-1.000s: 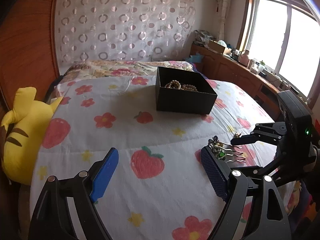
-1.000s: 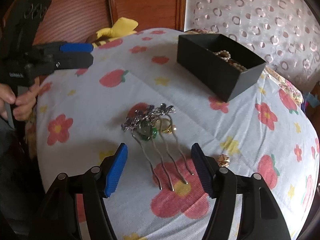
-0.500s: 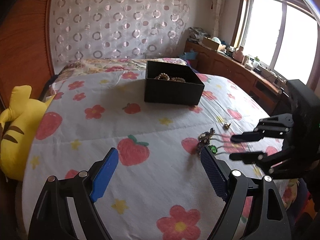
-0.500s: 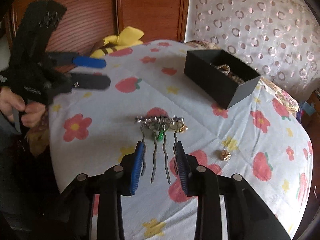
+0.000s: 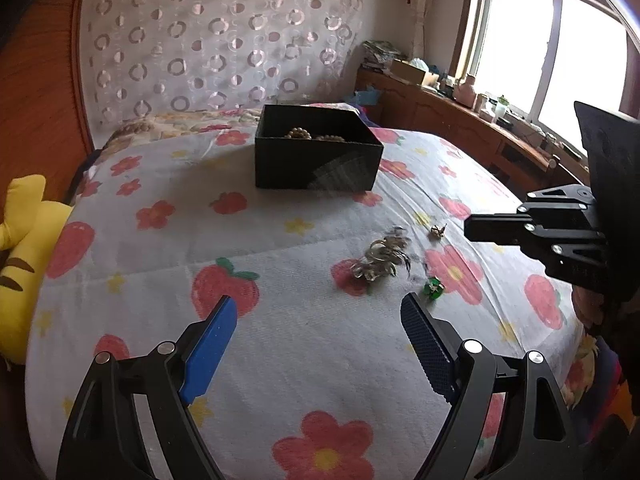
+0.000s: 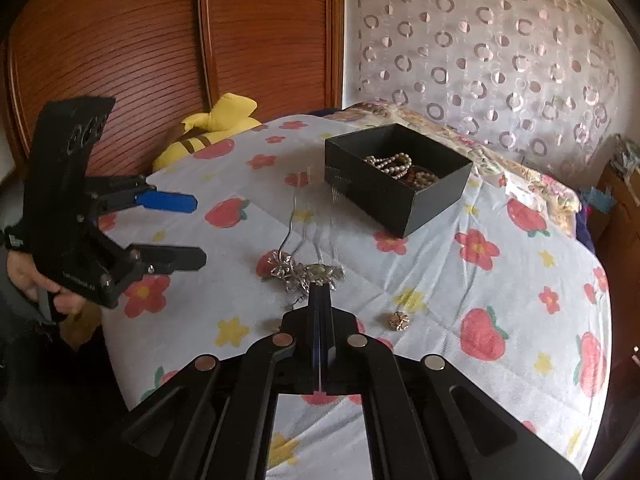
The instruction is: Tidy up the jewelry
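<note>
A silver hair comb with flower ornaments (image 6: 298, 270) lies on the strawberry-print bedspread; its prongs point toward the black box (image 6: 394, 184), which holds pearl beads. My right gripper (image 6: 322, 290) is shut, with its tips at the comb's ornament end; whether it grips the comb is unclear. In the left wrist view the comb (image 5: 380, 258) appears blurred beside a green bead (image 5: 434, 288) and a small gold earring (image 5: 438, 230). My left gripper (image 5: 316, 320) is open and empty, short of the comb. The box (image 5: 318, 160) stands beyond.
A gold earring (image 6: 398, 320) lies right of my right gripper. A yellow plush toy (image 5: 20, 240) sits at the bed's left edge by the wooden headboard (image 6: 160, 40). A wooden dresser with clutter (image 5: 460, 120) stands under the window.
My right gripper has shut, from wide open around the comb's prongs. The comb has turned so its prongs point toward the box. The left gripper stayed open and shifted its view a little.
</note>
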`<action>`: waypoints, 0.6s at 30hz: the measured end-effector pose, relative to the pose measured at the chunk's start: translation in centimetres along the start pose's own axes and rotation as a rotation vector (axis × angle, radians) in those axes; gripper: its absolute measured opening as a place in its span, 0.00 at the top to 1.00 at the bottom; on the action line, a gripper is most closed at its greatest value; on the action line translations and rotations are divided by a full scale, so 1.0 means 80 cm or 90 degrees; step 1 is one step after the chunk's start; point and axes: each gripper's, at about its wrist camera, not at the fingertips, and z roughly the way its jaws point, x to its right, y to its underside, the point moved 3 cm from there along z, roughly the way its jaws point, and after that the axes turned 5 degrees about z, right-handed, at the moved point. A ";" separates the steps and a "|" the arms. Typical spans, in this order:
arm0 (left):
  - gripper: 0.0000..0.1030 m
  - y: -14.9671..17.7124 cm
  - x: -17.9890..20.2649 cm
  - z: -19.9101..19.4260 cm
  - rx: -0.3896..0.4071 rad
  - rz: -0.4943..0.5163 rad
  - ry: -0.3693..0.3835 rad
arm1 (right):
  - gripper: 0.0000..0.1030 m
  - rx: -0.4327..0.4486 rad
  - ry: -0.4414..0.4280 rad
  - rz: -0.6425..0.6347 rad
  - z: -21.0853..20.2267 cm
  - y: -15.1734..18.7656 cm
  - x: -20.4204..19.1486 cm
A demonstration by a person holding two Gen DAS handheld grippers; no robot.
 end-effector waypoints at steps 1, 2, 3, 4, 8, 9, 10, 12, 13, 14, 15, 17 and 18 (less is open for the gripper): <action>0.22 0.000 0.000 0.000 0.000 0.000 -0.001 | 0.99 0.001 0.000 0.002 0.001 0.000 0.001; 0.22 0.000 0.000 0.000 0.001 -0.001 0.000 | 0.99 0.004 0.001 0.005 0.002 -0.001 0.002; 0.22 0.000 0.000 0.000 0.001 -0.004 0.001 | 0.99 0.005 0.004 0.008 0.001 -0.001 0.004; 0.22 0.001 0.000 0.000 0.000 -0.005 0.003 | 0.99 0.003 0.003 0.014 0.003 -0.001 0.006; 0.22 0.000 0.001 0.000 0.003 -0.003 0.001 | 0.99 -0.001 -0.011 0.044 0.010 -0.001 0.013; 0.22 0.000 0.000 0.000 0.004 -0.004 0.000 | 0.99 -0.005 -0.018 0.050 0.014 -0.001 0.013; 0.22 0.000 -0.001 0.001 0.003 -0.006 0.000 | 0.98 -0.007 -0.020 0.052 0.018 -0.002 0.012; 0.22 0.001 -0.003 0.001 0.002 -0.009 -0.002 | 0.82 -0.012 -0.024 0.051 0.029 -0.004 0.006; 0.22 0.002 -0.004 0.000 0.002 -0.011 -0.002 | 0.66 -0.012 -0.025 0.050 0.033 -0.005 0.004; 0.22 0.002 -0.006 0.000 0.002 -0.013 -0.002 | 0.64 -0.013 -0.020 0.047 0.038 -0.007 0.002; 0.22 0.002 -0.007 -0.002 0.003 -0.014 -0.003 | 0.64 -0.019 -0.010 0.041 0.047 -0.009 0.001; 0.22 0.001 -0.009 -0.004 0.004 -0.015 -0.004 | 0.64 -0.044 -0.014 0.043 0.064 -0.009 0.001; 0.22 0.002 -0.010 -0.006 0.006 -0.015 -0.004 | 0.64 -0.054 -0.013 0.044 0.069 -0.009 0.002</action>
